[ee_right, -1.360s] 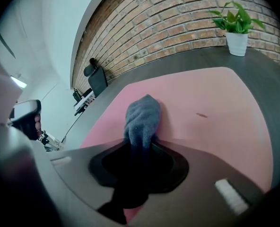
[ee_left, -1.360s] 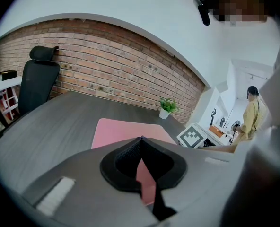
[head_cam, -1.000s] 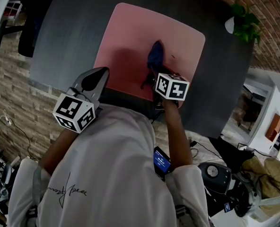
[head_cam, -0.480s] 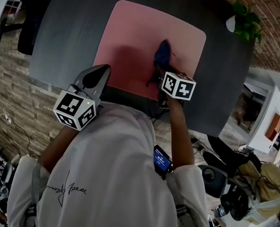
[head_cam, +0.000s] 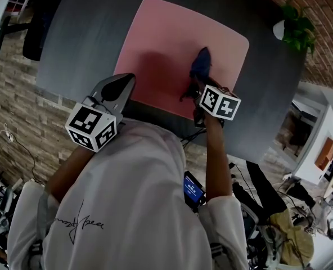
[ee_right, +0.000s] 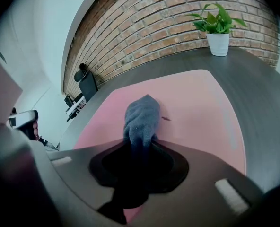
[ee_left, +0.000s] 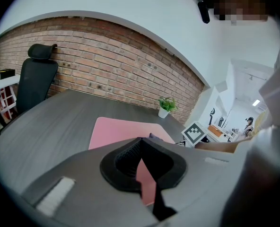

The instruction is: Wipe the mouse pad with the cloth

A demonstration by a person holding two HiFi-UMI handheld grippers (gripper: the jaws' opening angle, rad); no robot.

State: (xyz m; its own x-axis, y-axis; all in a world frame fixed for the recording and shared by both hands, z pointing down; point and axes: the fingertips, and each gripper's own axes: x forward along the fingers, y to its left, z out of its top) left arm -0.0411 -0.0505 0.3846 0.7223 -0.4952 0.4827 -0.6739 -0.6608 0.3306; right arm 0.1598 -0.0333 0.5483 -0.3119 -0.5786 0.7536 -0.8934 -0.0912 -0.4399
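Right gripper [ee_right: 140,143] pinches the blue cloth [ee_right: 141,117]. The cloth bunches out ahead of the jaws onto the pink mouse pad [head_cam: 155,32], right of its middle, long axis toward the pad's far edge. We see a small dark speck [ee_right: 164,118] just right of it. Left gripper [ee_left: 140,139] hovers near the pad's near-left corner, jaws pressed together, empty. Most bare pad lies left of the cloth, and we judge nothing blocks a sweep. Potted plant [ee_right: 217,27] stands well apart on the dark table [head_cam: 82,44].

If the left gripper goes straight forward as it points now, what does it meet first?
Probably the pink mouse pad, just ahead of the left gripper. The cloth sits slightly right of that line. Depth is unclear.
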